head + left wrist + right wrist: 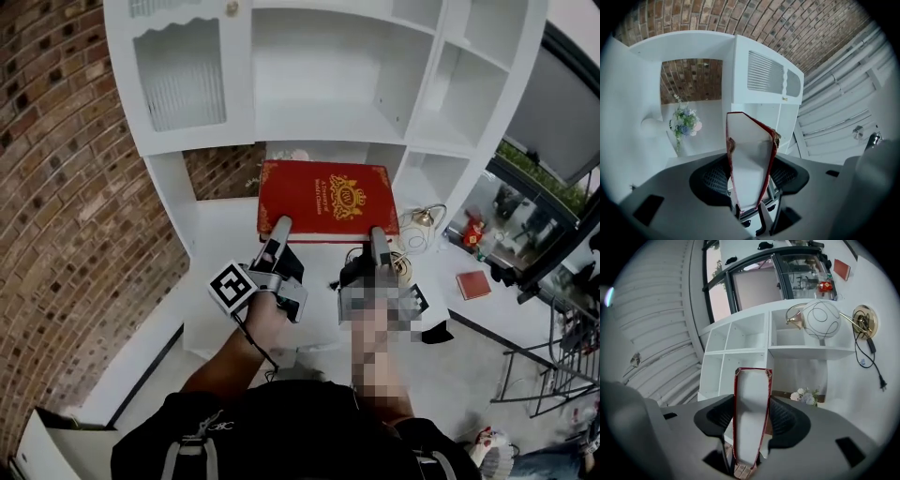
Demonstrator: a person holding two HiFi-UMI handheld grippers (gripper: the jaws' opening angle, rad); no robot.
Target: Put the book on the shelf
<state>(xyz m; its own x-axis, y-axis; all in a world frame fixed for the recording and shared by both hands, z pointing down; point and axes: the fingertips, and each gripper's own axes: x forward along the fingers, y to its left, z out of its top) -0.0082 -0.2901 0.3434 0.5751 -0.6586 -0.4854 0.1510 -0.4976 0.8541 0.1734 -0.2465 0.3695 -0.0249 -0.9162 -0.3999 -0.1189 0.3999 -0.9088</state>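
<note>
Gripping the red book (326, 200) by its near edge, both grippers are clamping it. The left gripper (277, 228) is pinching the near-left corner and the right gripper (379, 234) the near-right corner. Each pair of jaws is pressing on the covers, with the white page block showing between them. The book is lying flat, gold crest facing up, in front of the low opening of the white shelf unit (328, 103), over its desk surface; whether it is touching the desk cannot be told. A lamp (820, 317) with a white globe is standing near the book's right edge. Flowers (685, 123) are standing on the white surface beyond.
</note>
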